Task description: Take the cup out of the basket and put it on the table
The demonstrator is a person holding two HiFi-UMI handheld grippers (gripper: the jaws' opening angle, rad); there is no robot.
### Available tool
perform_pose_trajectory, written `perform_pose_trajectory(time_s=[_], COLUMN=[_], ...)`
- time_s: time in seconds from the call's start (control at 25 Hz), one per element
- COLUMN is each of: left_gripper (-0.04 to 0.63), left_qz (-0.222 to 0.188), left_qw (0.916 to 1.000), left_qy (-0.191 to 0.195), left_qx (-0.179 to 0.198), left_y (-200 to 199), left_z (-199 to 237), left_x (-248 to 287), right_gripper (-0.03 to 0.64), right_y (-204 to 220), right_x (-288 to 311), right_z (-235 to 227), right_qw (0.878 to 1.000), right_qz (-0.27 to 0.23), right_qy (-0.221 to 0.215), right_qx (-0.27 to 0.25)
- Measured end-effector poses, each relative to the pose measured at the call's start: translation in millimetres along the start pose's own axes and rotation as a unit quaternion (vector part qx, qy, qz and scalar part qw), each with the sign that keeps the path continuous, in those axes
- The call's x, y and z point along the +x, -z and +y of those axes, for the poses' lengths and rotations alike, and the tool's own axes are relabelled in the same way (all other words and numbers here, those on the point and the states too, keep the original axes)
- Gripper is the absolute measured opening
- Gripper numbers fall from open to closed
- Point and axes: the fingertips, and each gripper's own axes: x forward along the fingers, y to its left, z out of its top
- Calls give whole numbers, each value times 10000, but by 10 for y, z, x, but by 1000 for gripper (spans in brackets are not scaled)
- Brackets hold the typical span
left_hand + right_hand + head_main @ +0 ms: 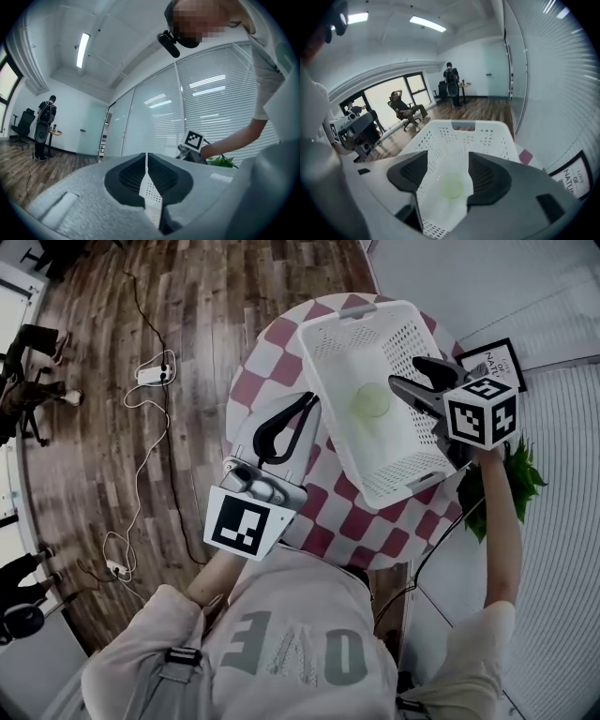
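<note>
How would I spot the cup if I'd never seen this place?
Find the round table with the checkered cloth; a white basket with little holes sits on it. On the basket's floor is the cup, small, round and pale green, the only thing inside all that white.

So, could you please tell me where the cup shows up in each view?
Head view: cup at upper centre, inside the basket.
Left gripper view: not in it.
Right gripper view: low centre, between the right gripper's open tongs.
Shared landmark: the white basket, in all three.
</note>
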Motion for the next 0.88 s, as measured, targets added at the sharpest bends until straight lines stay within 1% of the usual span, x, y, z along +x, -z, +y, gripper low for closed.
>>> perform_pose_trajectory(time_s=[0.12,0.32,0.44,0.56,0.88], left_gripper=[6,6,6,6,6], left_qz=[72,521,653,696,827], left_qw=[9999,9986,9979,9975,9962], left_qy=[-87,-4,-4,-25,-25], left_qx=[-51,16,-46,-96,-285], left_y=[115,418,511,562,731], left_z=[88,148,196,224,247], left_x=[11,2,8,28,50], right_gripper=[263,240,229,226,212], right_y=[288,727,927,1138,1534], right_x=[365,810,1023,1204,1479], right_z=[-165,-320,-332,-345,-512], right_qw=[9961,9823,9725,9609,9338], right_qz=[860,1864,2309,2737,3554], right_qy=[-204,-183,-199,-240,-167], right_qx=[30,-81,-240,-334,-375])
